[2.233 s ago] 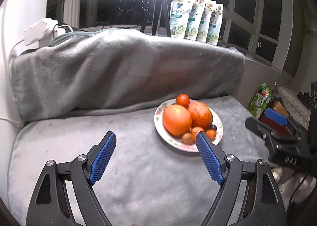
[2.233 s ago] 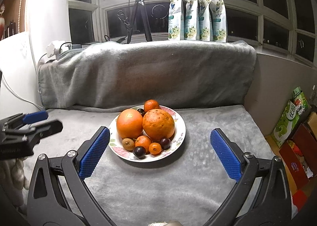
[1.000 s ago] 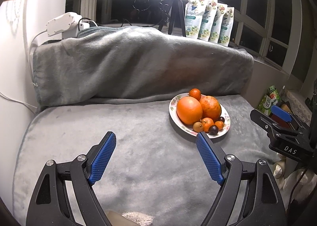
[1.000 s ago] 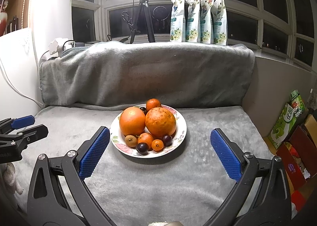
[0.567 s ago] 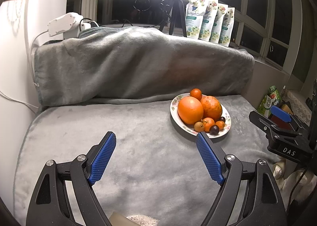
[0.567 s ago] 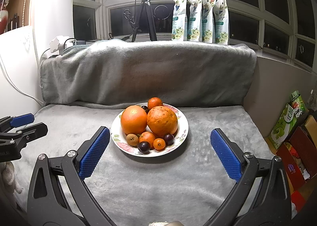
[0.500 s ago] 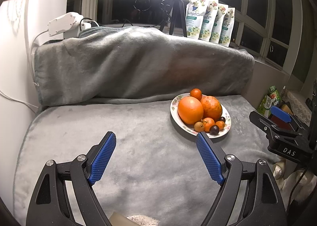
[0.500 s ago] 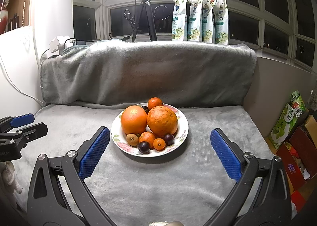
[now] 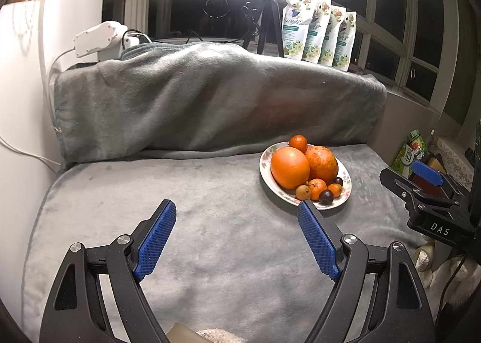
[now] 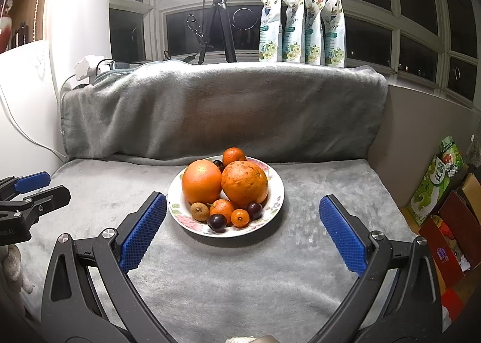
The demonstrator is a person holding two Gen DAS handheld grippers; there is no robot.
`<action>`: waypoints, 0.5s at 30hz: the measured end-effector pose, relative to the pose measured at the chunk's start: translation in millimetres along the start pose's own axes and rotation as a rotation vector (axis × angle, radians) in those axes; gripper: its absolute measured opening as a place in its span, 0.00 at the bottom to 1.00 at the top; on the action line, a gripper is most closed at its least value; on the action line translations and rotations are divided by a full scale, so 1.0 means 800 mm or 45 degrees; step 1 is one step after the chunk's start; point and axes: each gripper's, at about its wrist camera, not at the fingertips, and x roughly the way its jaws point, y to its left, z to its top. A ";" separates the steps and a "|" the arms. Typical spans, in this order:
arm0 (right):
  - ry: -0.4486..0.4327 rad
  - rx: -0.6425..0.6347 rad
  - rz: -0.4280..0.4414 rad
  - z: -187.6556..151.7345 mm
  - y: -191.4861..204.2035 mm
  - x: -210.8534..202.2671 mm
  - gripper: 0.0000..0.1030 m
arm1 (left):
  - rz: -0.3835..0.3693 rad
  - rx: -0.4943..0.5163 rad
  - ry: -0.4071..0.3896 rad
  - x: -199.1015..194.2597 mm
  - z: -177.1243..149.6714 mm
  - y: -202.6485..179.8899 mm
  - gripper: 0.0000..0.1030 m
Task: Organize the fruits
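Note:
A floral white plate point(image 10: 278, 192) point(image 9: 264, 162) rests on the grey blanket, heaped with fruit: two big oranges point(image 10: 201, 182) point(image 10: 244, 183), small mandarins point(image 10: 222, 208), dark plums point(image 10: 217, 222) and a brown fruit point(image 10: 199, 211). My right gripper point(image 10: 242, 207) stands open just short of the plate, nothing between its blue pads. My left gripper point(image 9: 236, 213) is open too, over bare blanket to the left of the plate and nearer than it. Each gripper shows at the edge of the other's view: the right gripper point(image 9: 427, 183) and the left gripper point(image 10: 30, 189).
A blanket-covered backrest point(image 10: 222, 108) rises behind the plate. On the sill stand several pouches point(image 10: 300, 27), a tripod point(image 10: 218, 24) with a bright ring light, and a white power strip point(image 9: 96, 39). Boxes point(image 10: 442, 177) crowd the floor at right.
Over the last second nothing has visibly moved. Compared with the oldest frames, both grippers sit farther back from the plate, which looks smaller.

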 end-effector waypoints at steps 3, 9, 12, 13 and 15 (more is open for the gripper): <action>0.001 -0.001 0.002 0.000 0.000 0.000 1.00 | -0.002 -0.001 0.001 0.000 0.000 0.000 0.81; 0.004 -0.001 0.001 -0.002 0.002 -0.001 1.00 | 0.001 0.002 -0.001 -0.001 0.000 0.000 0.81; 0.003 0.001 -0.001 -0.003 0.002 -0.001 1.00 | 0.002 0.001 -0.001 -0.001 0.000 0.001 0.81; 0.004 0.001 0.000 -0.002 0.002 -0.001 1.00 | 0.004 0.001 0.000 -0.002 0.000 0.001 0.81; 0.004 0.002 0.000 -0.004 0.003 -0.002 1.00 | 0.006 -0.002 0.000 -0.001 0.001 0.003 0.81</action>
